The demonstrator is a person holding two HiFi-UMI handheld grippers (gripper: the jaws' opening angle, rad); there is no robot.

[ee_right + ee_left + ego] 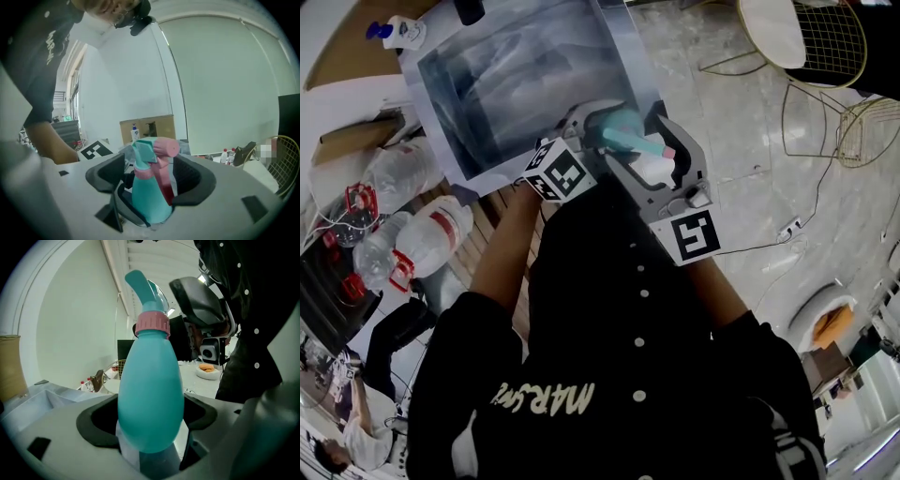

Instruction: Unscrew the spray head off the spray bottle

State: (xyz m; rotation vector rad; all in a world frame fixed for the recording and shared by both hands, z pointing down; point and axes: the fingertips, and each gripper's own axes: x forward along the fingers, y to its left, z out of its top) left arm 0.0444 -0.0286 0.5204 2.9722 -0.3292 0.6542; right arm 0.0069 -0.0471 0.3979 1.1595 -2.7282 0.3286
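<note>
At the far left of the head view, looking down over a person's dark shirt, lie several large clear water jugs [431,230]. Above them is a surface [516,75] that appears to be covered with a grey sheet, with a small pump bottle [394,33] at its far corner. Just right of that, in mid-air before the person's chest, the left gripper [150,416] is clamped on the rounded belly of the teal spray bottle [150,385]. The bottle's long axis runs away from this gripper, up and to the right in the head view, narrowing to a pink collar [152,324] and then the spray head [154,150]. That head end lies inside the right gripper [150,178], which meets the bottle from the opposite side. Its jaws stand wide apart around the head without pressing on it, though the pink trigger [165,187] sits near one pad. The right hand is thus the nearer one to the part to be turned. The next move probably calls for closing on the head or collar and twisting about that long axis. Nothing stands between gripper and head; only the jutting trigger might foul a pad. Further right, wire chairs [825,56] stand on the pale floor [741,122], well apart.
</note>
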